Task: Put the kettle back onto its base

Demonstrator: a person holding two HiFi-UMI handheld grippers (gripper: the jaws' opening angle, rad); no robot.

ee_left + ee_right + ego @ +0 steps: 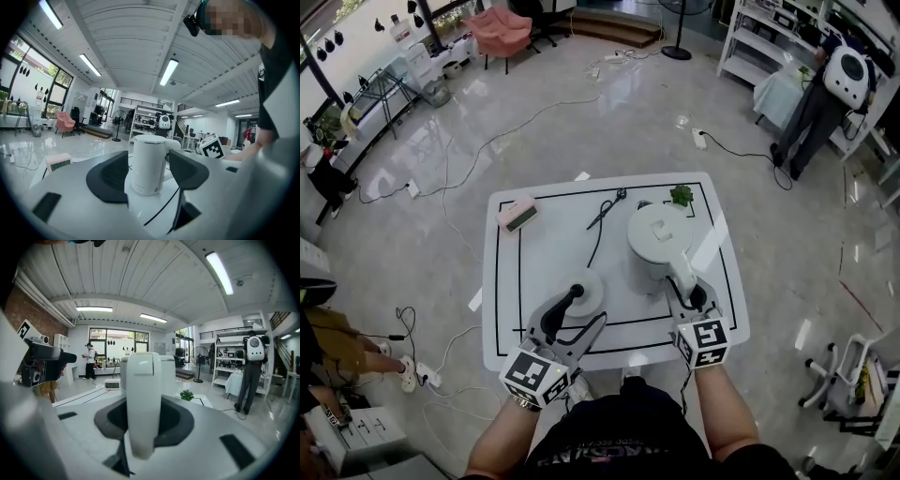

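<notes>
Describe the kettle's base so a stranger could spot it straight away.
On the white table, look at its near left, by the left tongs. The base is the flat white disc trailing a black cord, unlike the tall kettle to its right.

Arms forward: left claw jaws apart; right claw clamped on kettle handle.

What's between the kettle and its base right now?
Nothing: the head view shows bare table between kettle and base; the cord leads away toward the far edge.

Probably a lab or test studio: cables across glossy floor, open shelving, tape-marked table.
</notes>
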